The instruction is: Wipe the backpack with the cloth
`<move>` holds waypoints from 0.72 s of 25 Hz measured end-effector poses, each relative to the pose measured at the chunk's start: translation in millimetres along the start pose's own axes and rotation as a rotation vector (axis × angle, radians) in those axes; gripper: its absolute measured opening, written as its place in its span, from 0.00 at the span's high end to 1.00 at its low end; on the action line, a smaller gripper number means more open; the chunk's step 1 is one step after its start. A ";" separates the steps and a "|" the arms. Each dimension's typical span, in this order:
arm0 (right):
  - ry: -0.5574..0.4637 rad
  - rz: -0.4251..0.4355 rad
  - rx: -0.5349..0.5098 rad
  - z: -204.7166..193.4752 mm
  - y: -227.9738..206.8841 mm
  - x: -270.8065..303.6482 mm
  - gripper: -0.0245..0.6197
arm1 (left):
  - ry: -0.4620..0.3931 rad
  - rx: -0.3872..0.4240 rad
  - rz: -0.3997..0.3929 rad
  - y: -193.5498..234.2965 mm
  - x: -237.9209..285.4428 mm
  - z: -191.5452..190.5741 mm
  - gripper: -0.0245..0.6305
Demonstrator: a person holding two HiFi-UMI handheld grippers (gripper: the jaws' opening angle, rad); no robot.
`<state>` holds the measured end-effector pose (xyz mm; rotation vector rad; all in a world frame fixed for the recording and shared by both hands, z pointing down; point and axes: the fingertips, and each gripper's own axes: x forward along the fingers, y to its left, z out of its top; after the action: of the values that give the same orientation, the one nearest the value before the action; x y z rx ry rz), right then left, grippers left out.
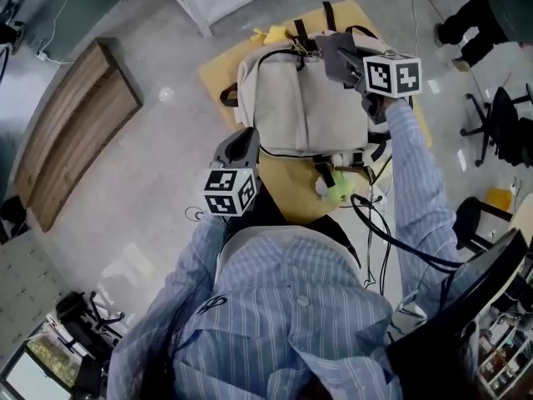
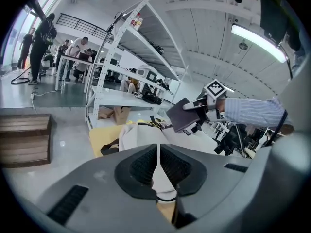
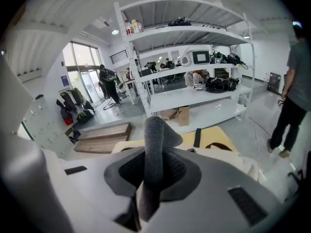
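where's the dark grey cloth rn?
Head view, upper right: the dark grey cloth is clamped in the right gripper, at the far right end of the cream fabric backpack.

yellow tabletop on grey floor; cream backpack lying flat on tabletop.

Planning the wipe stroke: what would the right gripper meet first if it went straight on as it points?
The right gripper's cloth would probably brush the backpack just below; clearing that, the white shelf beyond. Depth is unclear.
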<state>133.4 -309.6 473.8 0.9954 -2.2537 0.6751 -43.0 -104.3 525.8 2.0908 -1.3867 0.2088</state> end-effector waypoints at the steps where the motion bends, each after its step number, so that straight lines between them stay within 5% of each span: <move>1: -0.004 -0.023 0.001 9.1 -9.8 6.9 0.88 | -0.003 -0.001 -0.002 -1.3 0.2 0.7 0.93; 7: -0.021 -0.123 0.039 43.5 -47.4 46.0 0.88 | 0.003 -0.005 0.015 1.5 -4.1 -5.3 0.93; 13: 0.072 -0.152 0.124 0.3 -58.2 71.4 0.88 | -0.006 -0.031 0.070 18.9 -15.1 -6.5 0.93; 18: 0.037 -0.103 0.174 -18.2 -41.0 54.2 0.88 | -0.005 -0.031 0.083 24.8 -18.2 -8.8 0.93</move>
<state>140.7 -348.5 532.0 1.1637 -2.1234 0.8487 -71.0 -91.5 534.6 2.0117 -1.4722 0.2157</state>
